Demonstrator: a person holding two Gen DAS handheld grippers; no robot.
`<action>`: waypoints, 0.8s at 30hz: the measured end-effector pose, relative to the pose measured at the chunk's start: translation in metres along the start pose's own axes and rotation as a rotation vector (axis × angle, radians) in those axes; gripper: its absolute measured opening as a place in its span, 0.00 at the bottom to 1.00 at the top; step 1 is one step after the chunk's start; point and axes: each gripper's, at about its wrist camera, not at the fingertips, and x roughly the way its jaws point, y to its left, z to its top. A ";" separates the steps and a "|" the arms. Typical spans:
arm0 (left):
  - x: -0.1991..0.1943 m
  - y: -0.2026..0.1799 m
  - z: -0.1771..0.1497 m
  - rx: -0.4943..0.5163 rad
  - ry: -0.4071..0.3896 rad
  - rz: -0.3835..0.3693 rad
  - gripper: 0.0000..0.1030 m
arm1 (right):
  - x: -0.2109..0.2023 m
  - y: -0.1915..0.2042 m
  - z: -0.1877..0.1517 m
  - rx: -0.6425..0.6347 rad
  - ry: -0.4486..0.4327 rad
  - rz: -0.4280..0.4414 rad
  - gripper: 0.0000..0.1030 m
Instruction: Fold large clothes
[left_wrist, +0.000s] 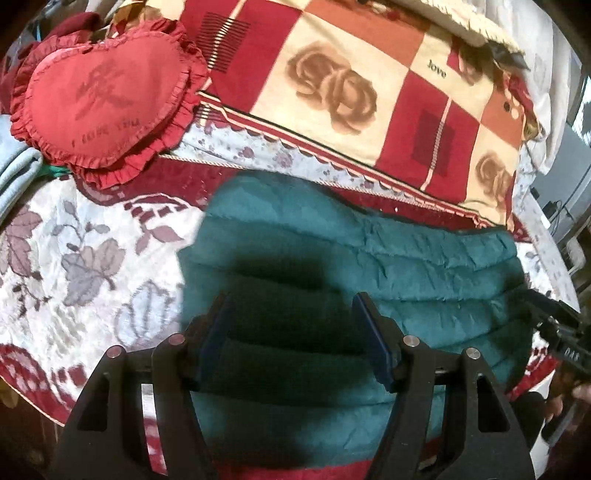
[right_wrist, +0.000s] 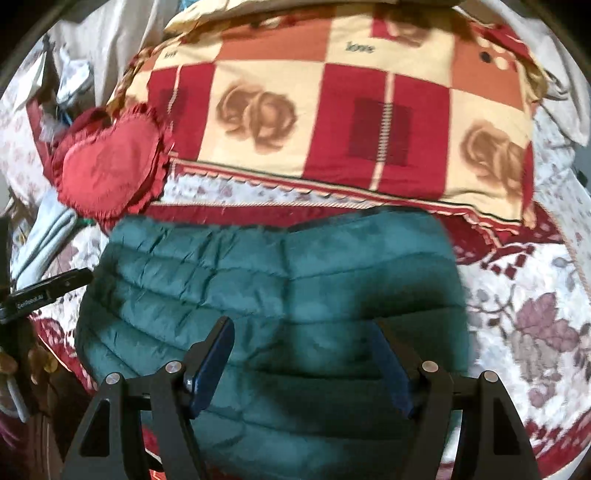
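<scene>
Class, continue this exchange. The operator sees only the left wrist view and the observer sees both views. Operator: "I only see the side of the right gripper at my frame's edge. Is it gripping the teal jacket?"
Observer: No. The right gripper is open above the teal jacket, with no fabric pinched between its fingers.
Operator: Which part of the jacket is it over?
Observer: The near half, pointing down at the quilted panels. The jacket's far edge sits ahead of it, just short of the checked pillow.
Operator: What lies past the jacket's right side?
Observer: The floral bedspread, printed there with a purple leaf. No other clothes show on that side.
</scene>
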 end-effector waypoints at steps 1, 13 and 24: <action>0.005 -0.005 -0.002 0.009 0.004 0.013 0.64 | 0.004 0.004 -0.002 -0.005 0.005 -0.001 0.70; 0.029 -0.028 -0.022 0.038 -0.030 0.137 0.64 | 0.046 0.015 -0.016 0.052 0.062 -0.035 0.72; -0.003 -0.041 -0.037 0.033 -0.084 0.134 0.64 | -0.019 0.037 -0.033 0.002 -0.102 -0.125 0.77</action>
